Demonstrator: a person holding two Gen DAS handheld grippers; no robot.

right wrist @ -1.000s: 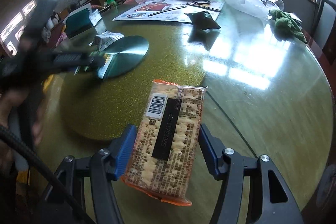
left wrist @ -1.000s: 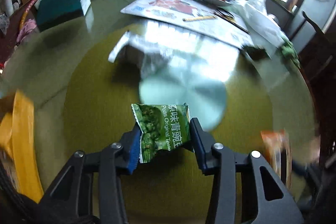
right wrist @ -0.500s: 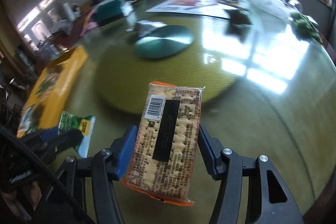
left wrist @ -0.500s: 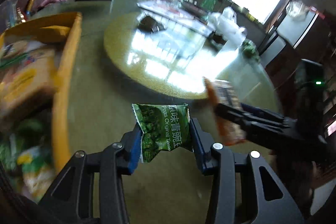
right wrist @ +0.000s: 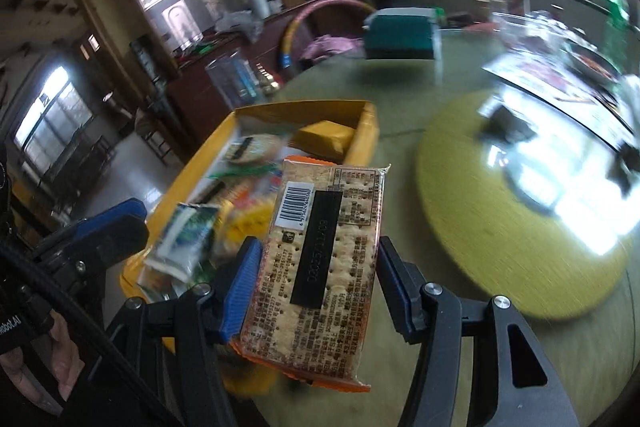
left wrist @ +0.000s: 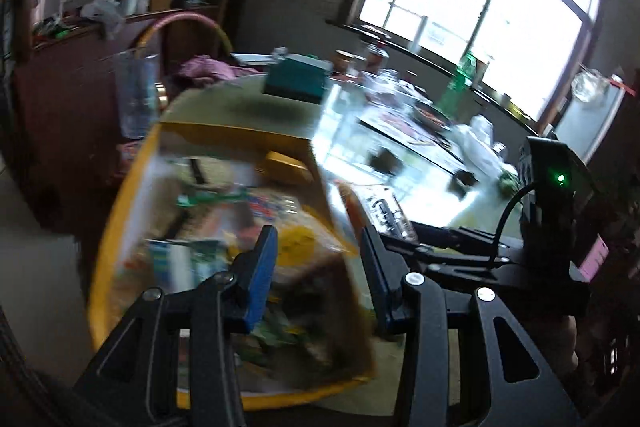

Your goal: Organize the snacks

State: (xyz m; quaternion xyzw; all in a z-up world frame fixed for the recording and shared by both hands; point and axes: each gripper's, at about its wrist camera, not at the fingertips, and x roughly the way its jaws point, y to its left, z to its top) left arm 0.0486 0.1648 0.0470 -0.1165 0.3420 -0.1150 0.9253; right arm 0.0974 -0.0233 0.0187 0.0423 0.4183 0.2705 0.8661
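Right gripper (right wrist: 318, 267): we see it clamped on a pack of crackers (right wrist: 328, 227), one blue pad against each long edge.
Pack of crackers: it stands upright between the pads, barcode and black strip towards the camera, orange seal at the bottom. It is in the air beside the near right corner of the yellow box (right wrist: 304, 109).
Left gripper (left wrist: 318, 263): in its own view we find the pads partly apart with nothing between them, only the blurred box contents below.
Green packet (right wrist: 184, 239): in the right wrist view it is just beside the left gripper's blue finger (right wrist: 120, 215), over the near end of the box. We cannot tell whether the finger touches it.
Yellow box: it sits near the table's (right wrist: 400, 99) edge and is already full of snack packets, with a yellow packet (right wrist: 324, 137) at its far end. The left gripper is over it.
Turntable (right wrist: 500, 227): a yellow-green disc to the right of the box, bright with window glare.
Teal box (right wrist: 400, 35): at the far side of the table, well apart from the yellow box.
Hand (right wrist: 60, 359): we see part of it low at the left, on the left gripper's handle.
Blur: both views are smeared, so we cannot read the snack labels in the box.
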